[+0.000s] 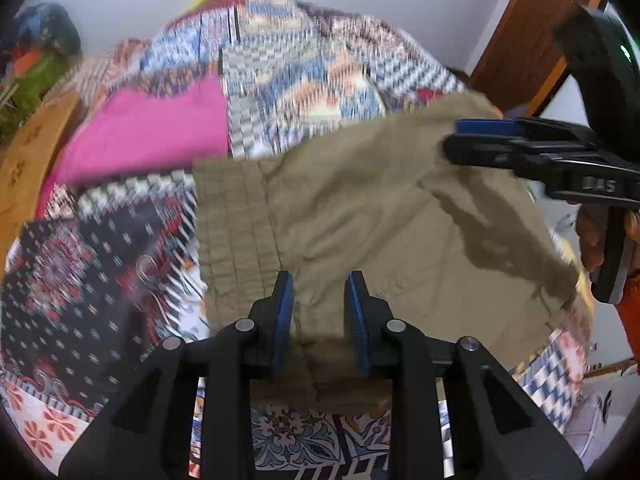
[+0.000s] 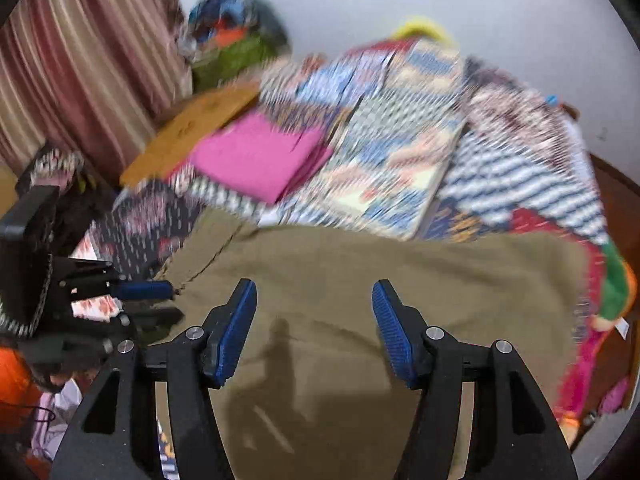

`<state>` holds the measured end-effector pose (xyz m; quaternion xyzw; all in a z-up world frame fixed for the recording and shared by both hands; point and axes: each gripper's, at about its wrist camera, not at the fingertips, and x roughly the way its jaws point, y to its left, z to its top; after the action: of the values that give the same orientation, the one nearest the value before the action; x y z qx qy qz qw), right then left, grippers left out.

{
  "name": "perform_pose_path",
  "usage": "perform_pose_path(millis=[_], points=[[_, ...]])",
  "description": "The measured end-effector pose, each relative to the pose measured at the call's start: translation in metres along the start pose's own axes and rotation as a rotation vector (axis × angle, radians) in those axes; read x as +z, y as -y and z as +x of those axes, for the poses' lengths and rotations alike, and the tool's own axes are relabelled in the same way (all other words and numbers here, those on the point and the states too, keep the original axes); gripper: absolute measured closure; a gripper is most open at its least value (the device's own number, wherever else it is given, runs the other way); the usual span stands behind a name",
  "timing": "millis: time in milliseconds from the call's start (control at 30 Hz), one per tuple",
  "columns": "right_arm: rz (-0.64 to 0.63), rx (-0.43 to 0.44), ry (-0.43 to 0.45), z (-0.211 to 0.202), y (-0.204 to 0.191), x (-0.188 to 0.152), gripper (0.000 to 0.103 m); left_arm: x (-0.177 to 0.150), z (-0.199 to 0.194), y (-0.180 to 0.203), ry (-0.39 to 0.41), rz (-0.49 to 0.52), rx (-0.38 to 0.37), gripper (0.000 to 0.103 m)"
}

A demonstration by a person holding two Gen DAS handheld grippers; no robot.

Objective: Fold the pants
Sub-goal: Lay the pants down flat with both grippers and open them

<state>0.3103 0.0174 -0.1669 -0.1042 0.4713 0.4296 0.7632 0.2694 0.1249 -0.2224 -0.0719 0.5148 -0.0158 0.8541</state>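
Nearest, the left hand-held gripper (image 1: 320,304) hovers with its jaws a little apart and empty over the near edge of the khaki pants (image 1: 360,216), which lie spread on the patchwork bedspread (image 1: 288,64). The right hand-held gripper (image 2: 314,320) stands wide open above the same cloth, gripping nothing. Beyond lies a folded pink cloth (image 2: 260,156).

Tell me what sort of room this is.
Most likely a bedroom: the khaki pants lie on a patchwork quilt spread over what looks like a bed, with a striped curtain and folded pink cloth nearby.
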Motion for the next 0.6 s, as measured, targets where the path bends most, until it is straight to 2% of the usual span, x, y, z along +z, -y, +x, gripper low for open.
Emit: perform_pose_path(millis=[67,200,233,267,333,467,500,600], points=[[-0.002,0.004,-0.097,0.026,0.003,-0.012,0.047,-0.009,0.002,-0.001,0.014,0.013,0.018,0.068],[0.009,0.000,-0.128,0.019,0.015,-0.044,0.049,-0.018,0.003,-0.009,0.017,0.021,0.001,0.059],[0.025,-0.005,-0.132,0.011,0.021,-0.050,0.049,-0.021,0.003,-0.011,0.022,0.025,0.007,0.053],[0.036,-0.015,-0.136,0.003,0.026,-0.055,0.049,-0.022,0.004,-0.012,0.025,0.029,0.024,0.042],[0.041,-0.057,-0.144,-0.014,0.038,-0.067,0.047,-0.023,0.007,-0.018,0.019,0.022,0.037,0.034],[0.059,-0.198,-0.157,-0.045,0.056,-0.091,0.047,-0.021,0.000,-0.032,0.012,-0.053,-0.009,0.035],[0.072,-0.199,-0.141,-0.051,0.056,-0.093,0.047,-0.019,-0.005,-0.032,0.020,-0.058,-0.002,0.035],[0.121,-0.132,-0.044,-0.082,0.050,-0.099,0.047,-0.020,-0.028,-0.030,0.056,-0.059,0.010,0.037]])
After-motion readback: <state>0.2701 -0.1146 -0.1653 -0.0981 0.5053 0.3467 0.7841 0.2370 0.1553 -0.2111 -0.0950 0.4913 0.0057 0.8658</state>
